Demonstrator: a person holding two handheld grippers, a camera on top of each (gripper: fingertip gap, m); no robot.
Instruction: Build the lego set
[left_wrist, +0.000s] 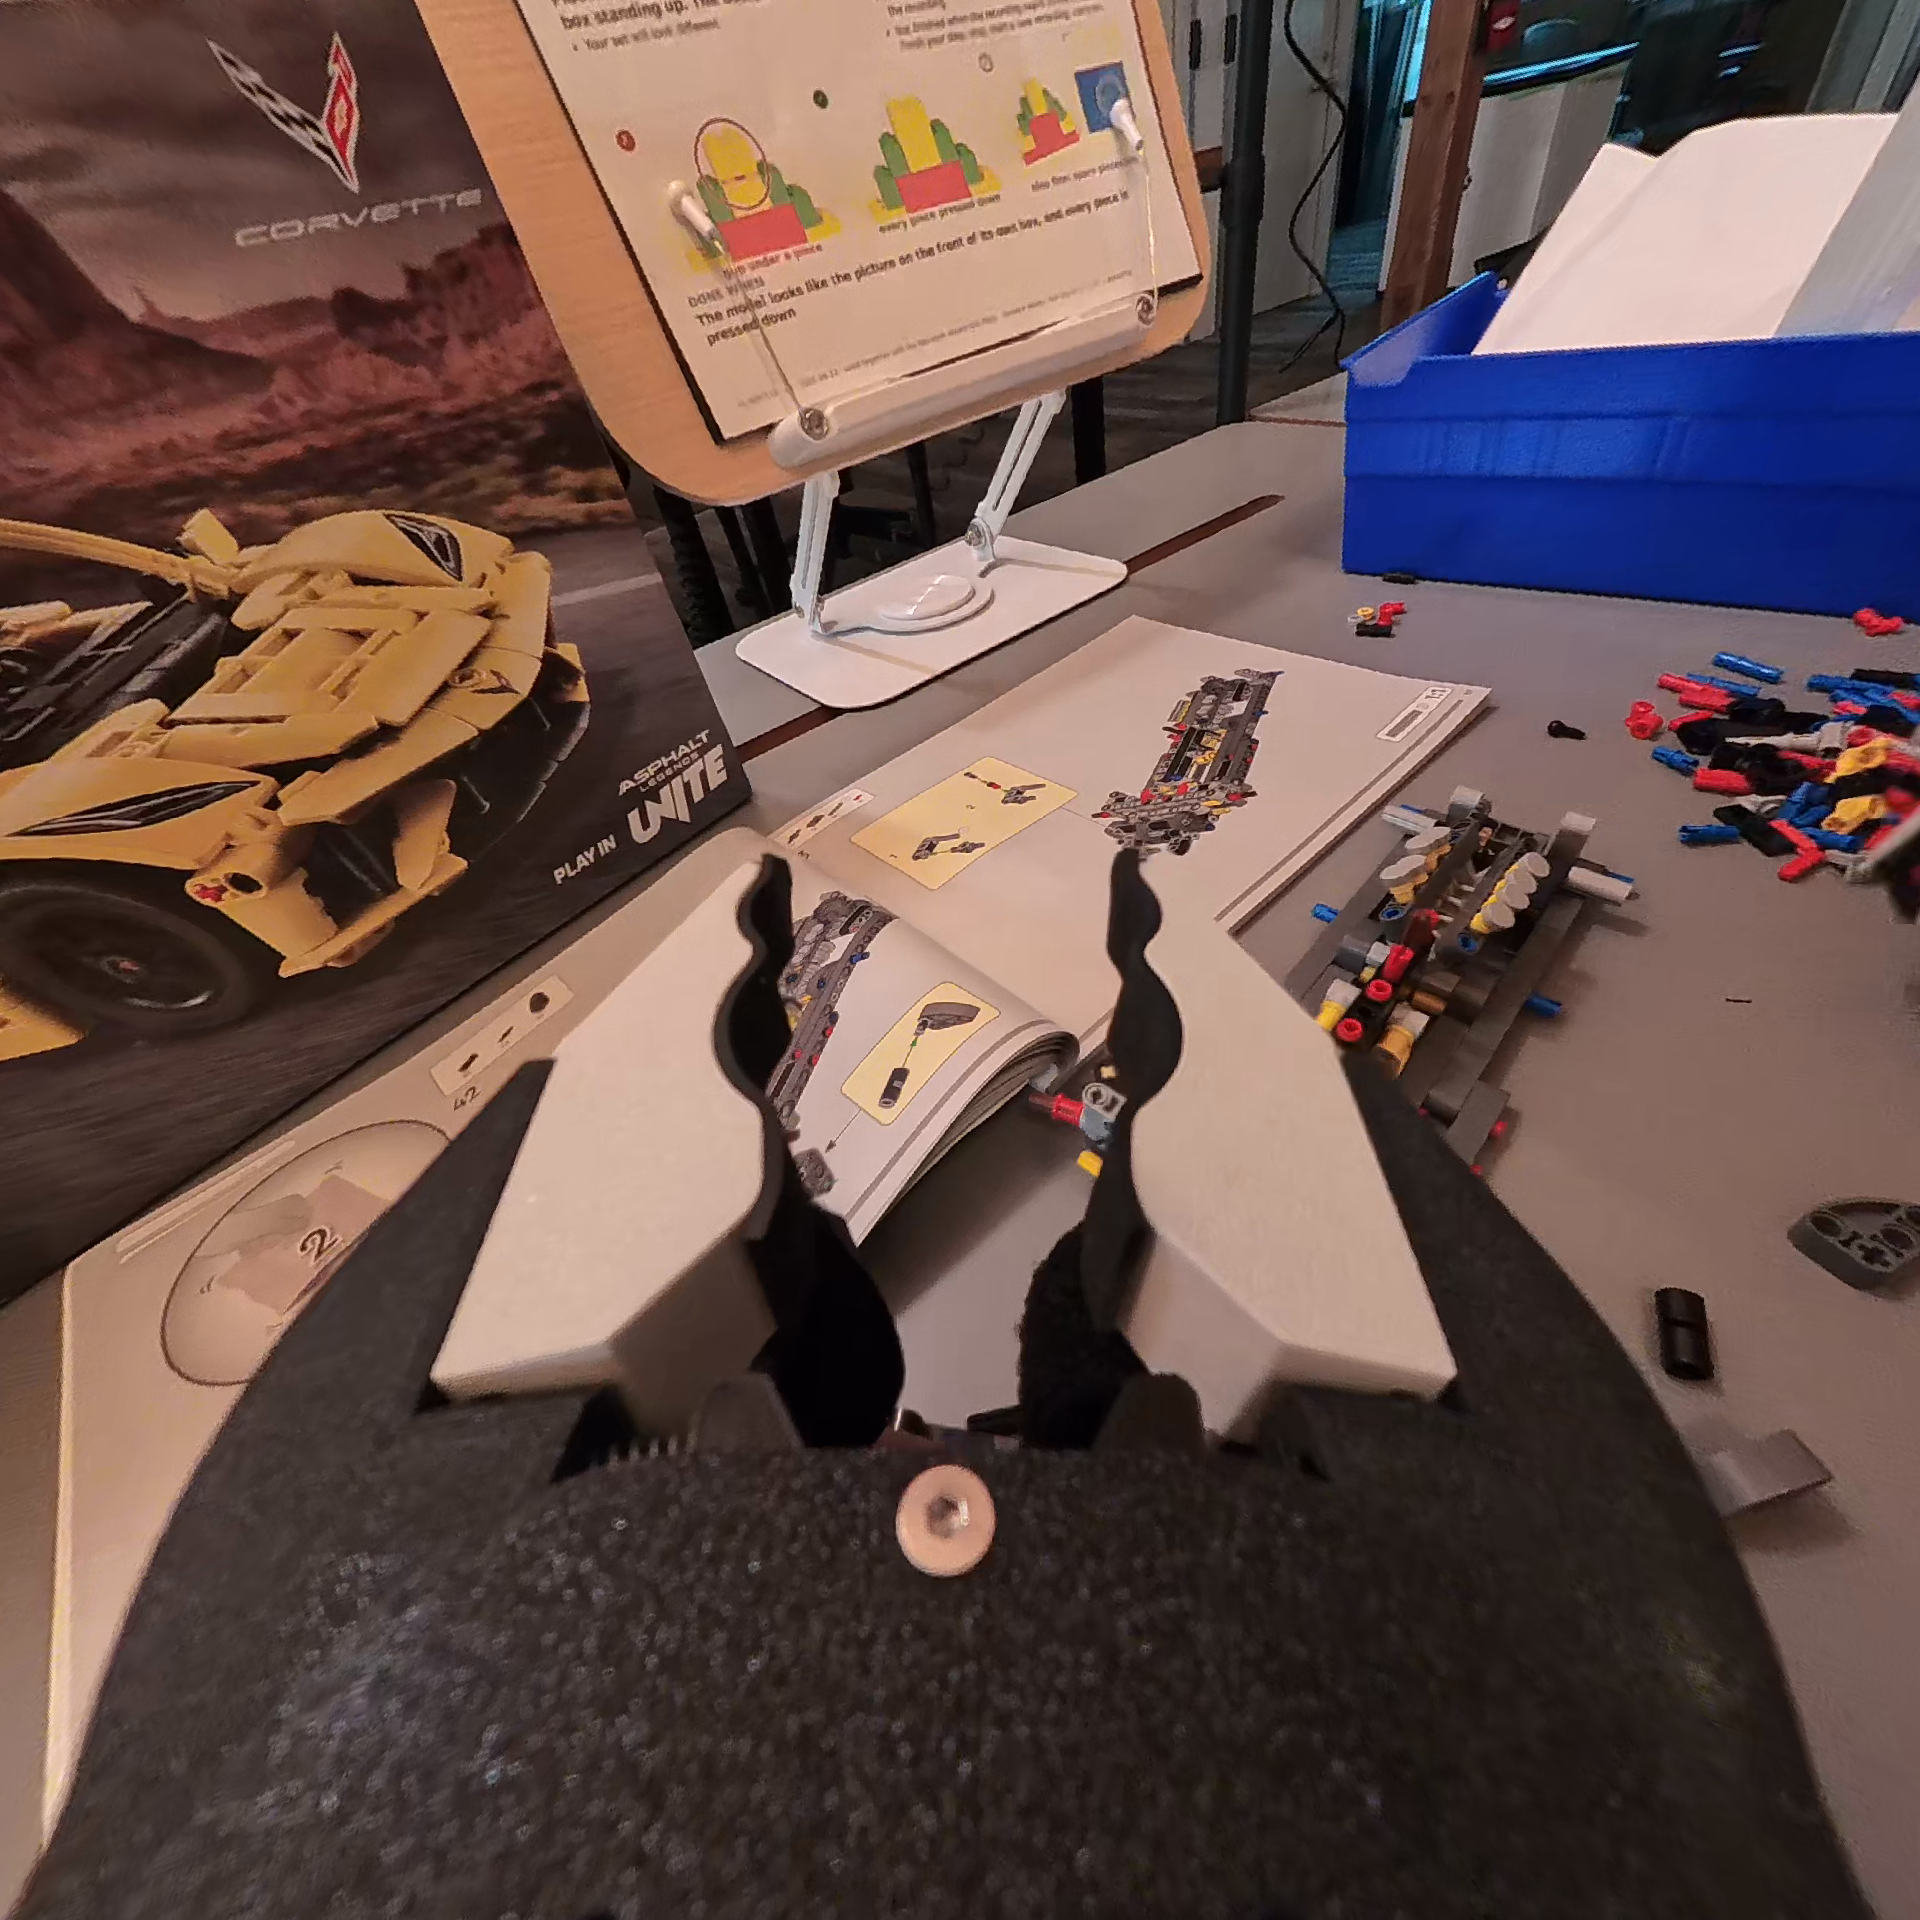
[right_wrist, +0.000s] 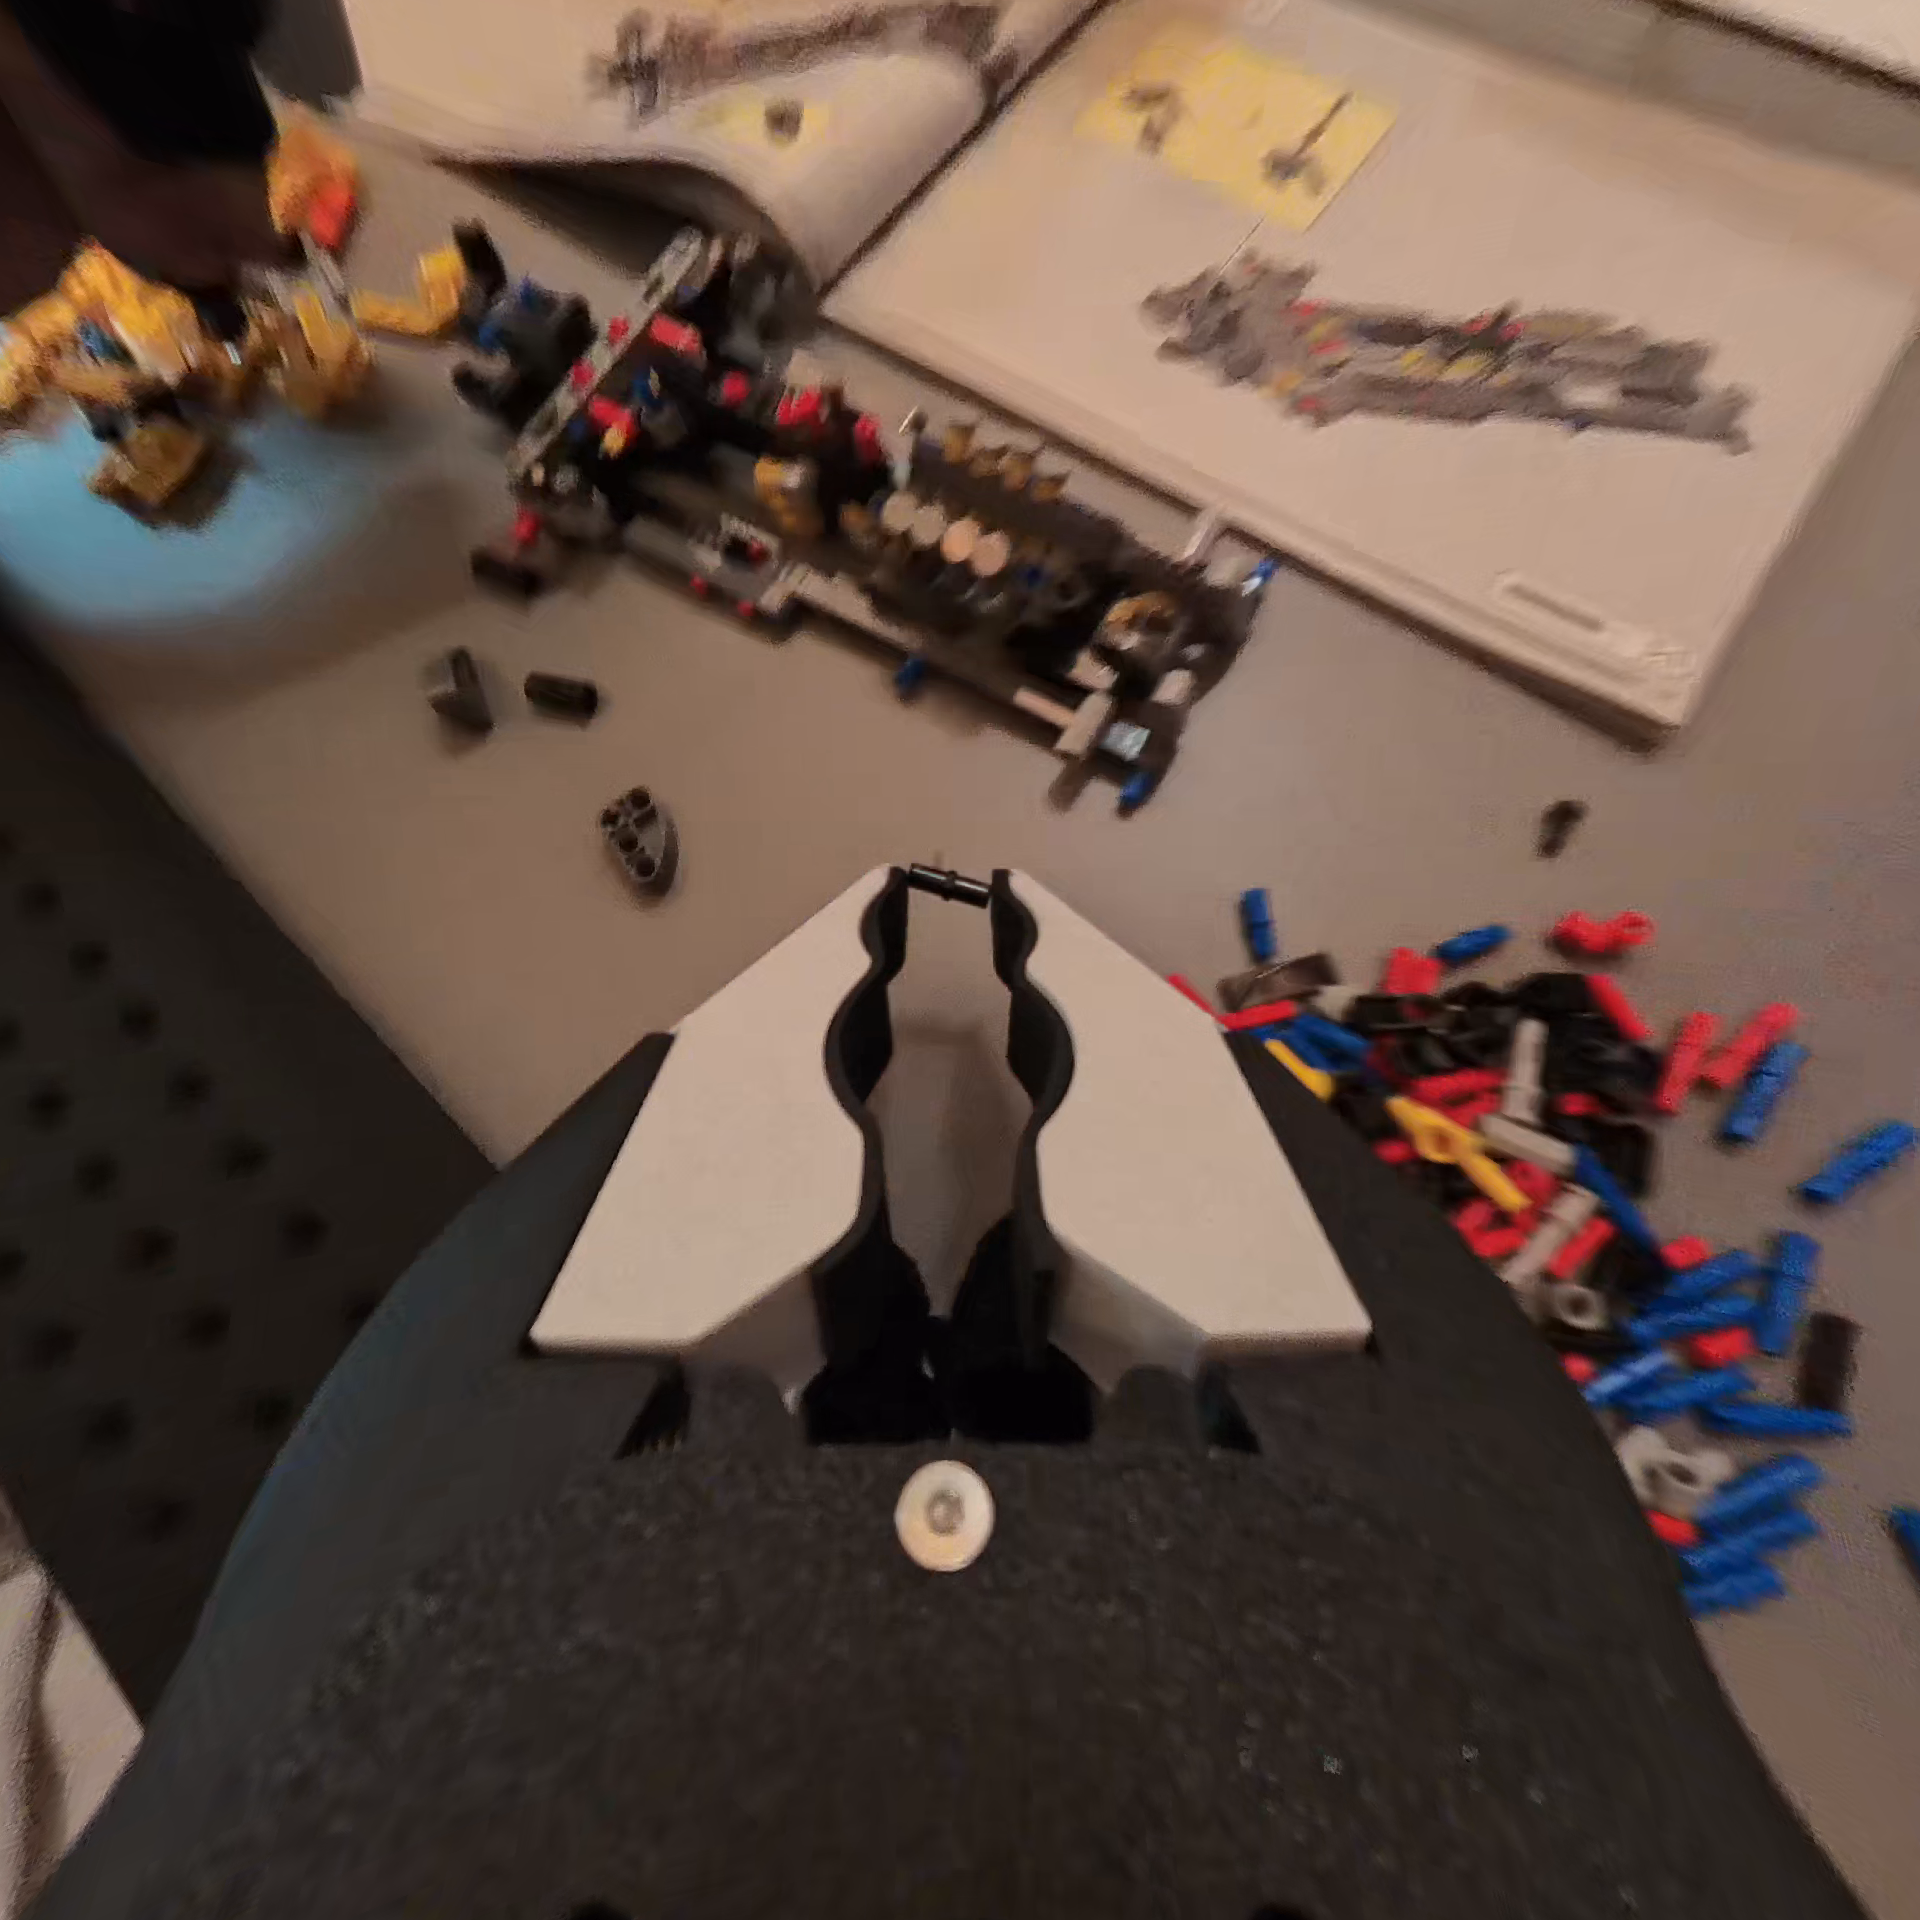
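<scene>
My right gripper (right_wrist: 948, 883) is shut on a small black pin (right_wrist: 948, 885), held crosswise between its fingertips above the grey table. The part-built grey chassis (right_wrist: 883, 540) lies ahead of it; it also shows in the left wrist view (left_wrist: 1455, 935) to the right of my left gripper. My left gripper (left_wrist: 940, 868) is open and empty, raised over the open instruction booklet (left_wrist: 1091, 821). A pile of red, blue and black pins (right_wrist: 1558, 1195) lies right of my right gripper and shows in the left wrist view (left_wrist: 1787, 758) at far right.
The set's box (left_wrist: 291, 582) stands at left. A page stand (left_wrist: 883, 260) stands behind the booklet. A blue bin (left_wrist: 1631, 457) sits at back right. Loose black and grey parts (right_wrist: 639, 842) lie near the chassis. Yellow parts (right_wrist: 156, 353) lie at far left, blurred.
</scene>
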